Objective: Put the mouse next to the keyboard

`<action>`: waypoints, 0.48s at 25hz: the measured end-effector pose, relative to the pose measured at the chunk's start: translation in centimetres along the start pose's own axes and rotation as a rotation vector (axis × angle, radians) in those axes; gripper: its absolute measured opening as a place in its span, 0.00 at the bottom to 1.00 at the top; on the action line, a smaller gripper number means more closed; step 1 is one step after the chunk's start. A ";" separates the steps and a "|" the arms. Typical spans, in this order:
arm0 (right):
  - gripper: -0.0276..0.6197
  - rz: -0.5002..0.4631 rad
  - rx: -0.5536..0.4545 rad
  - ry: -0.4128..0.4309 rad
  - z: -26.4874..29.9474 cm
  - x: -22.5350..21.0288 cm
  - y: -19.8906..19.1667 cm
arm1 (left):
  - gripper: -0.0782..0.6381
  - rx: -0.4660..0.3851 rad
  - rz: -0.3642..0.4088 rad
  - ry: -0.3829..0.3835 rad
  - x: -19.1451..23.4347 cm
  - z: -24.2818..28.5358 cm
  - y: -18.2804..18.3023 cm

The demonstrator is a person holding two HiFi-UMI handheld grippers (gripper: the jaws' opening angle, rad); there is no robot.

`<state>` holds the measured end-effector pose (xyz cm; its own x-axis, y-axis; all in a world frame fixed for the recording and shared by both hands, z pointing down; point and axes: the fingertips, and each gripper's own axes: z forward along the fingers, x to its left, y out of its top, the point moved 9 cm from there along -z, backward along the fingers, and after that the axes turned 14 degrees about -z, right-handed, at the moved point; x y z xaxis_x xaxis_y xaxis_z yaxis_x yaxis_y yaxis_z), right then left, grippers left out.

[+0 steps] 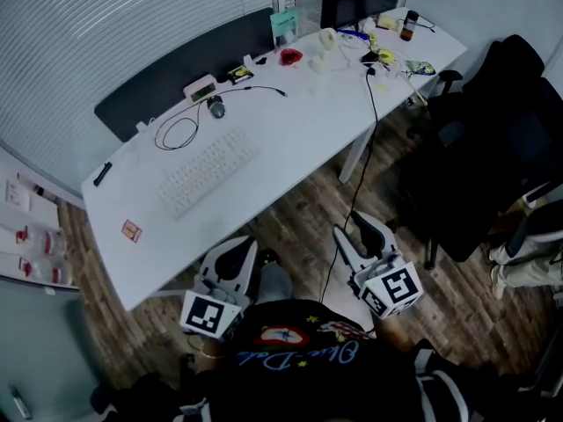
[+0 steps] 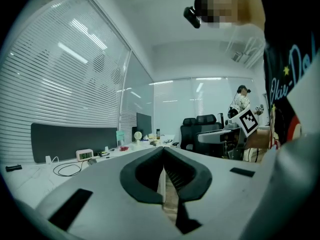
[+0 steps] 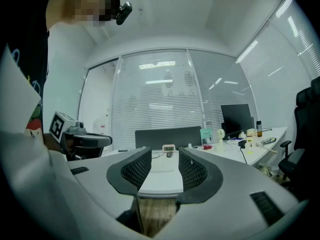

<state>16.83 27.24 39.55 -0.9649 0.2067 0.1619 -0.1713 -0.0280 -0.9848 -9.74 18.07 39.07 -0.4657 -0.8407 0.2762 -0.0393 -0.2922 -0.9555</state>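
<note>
A dark mouse (image 1: 216, 106) lies on the white table (image 1: 290, 148) near its far edge, its cable coiled in a loop (image 1: 178, 133) to the left. The white keyboard (image 1: 207, 170) lies nearer me, a short way in front of the mouse. Both grippers hang below the table's near edge, close to my body. My left gripper (image 1: 233, 258) has its jaws together with nothing between them. My right gripper (image 1: 365, 236) stands open and empty. In the right gripper view the mouse (image 3: 169, 154) shows far off between the jaws of my right gripper (image 3: 165, 158). The left gripper view shows my left gripper (image 2: 163, 151) shut.
A small clock (image 1: 200, 87) stands behind the mouse. A black cable (image 1: 370, 104) hangs off the table's near edge. Clutter and a monitor (image 1: 352, 3) fill the far right end. Black office chairs (image 1: 493, 148) stand at the right. A red card (image 1: 131, 230) and a marker (image 1: 102, 173) lie at the left.
</note>
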 end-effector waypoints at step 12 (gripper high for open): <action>0.26 0.006 0.029 -0.047 6.6 -3.5 0.9 | 0.11 -0.001 -0.005 -0.050 5.9 5.8 2.8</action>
<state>18.73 20.09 38.52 -0.9740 0.1606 0.1596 -0.1707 -0.0576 -0.9836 -7.52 9.62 38.59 -0.4206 -0.8610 0.2860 -0.0426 -0.2961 -0.9542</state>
